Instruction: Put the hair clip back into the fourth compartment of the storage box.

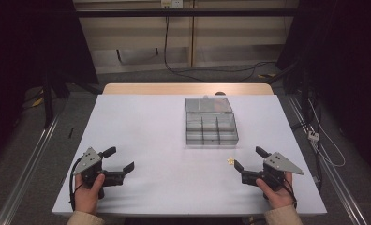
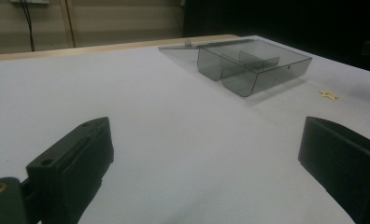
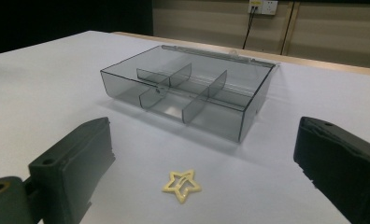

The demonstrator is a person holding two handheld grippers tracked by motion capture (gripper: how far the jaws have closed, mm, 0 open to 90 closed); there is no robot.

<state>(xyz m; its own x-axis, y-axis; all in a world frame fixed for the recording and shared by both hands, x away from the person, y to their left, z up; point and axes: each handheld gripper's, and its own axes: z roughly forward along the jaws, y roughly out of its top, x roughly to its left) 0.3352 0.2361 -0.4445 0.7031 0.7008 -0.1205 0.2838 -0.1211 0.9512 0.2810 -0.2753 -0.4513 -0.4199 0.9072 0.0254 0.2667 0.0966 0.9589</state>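
Yellow star (image 3: 182, 185) near box (image 3: 188, 88), apart.

One clear divided box (image 1: 211, 128), one yellow star clip (image 1: 230, 161), two grippers

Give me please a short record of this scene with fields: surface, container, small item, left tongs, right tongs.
surface: white table, a wooden edge at its far side
container: clear grey compartment box, lid open, compartments look empty
small item: yellow star-shaped clip, flat on the table, outside the box on its near side
left tongs: open, holding nothing, low at the near left
right tongs: open, holding nothing, the star just ahead of them
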